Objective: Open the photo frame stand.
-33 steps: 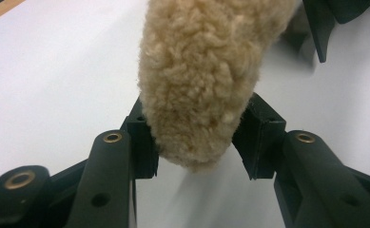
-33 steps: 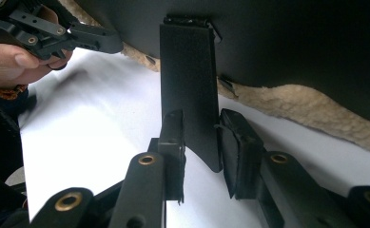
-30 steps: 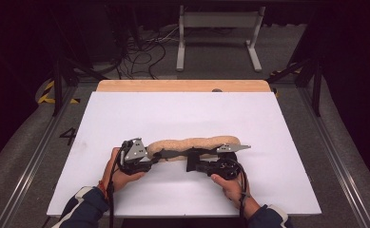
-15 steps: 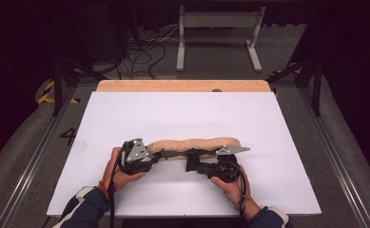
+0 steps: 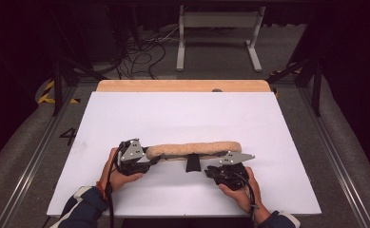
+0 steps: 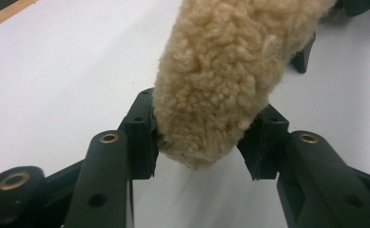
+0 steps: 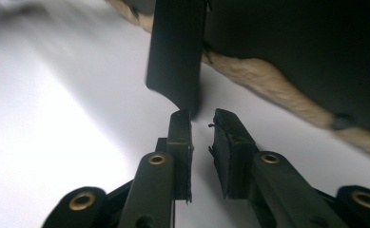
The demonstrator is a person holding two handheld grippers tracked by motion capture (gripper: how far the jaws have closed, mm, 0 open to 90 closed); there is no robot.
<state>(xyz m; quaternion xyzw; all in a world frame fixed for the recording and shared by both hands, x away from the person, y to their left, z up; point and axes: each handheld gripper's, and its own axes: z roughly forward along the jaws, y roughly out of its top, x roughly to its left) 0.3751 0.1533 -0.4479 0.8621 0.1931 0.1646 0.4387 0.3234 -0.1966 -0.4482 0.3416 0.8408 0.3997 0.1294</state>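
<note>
Black right gripper [image 5: 210, 170] lower centre-right of high view, jaws narrow, nothing gripped, just closing further, tips just short of black strap [image 7: 175, 52]. Left gripper [image 6: 199, 137] lower left, pads clamping end of fleecy tan roll [image 5: 194, 149], mid-frame on white table [image 5: 182, 114].

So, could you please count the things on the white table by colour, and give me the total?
Beige fleece pad: 1
Black strap sticking out from under the pad: 1
Black grippers: 2, left gripper closed on the pad's end, right gripper empty beside the strap
Total: 4, all on the white table
</note>
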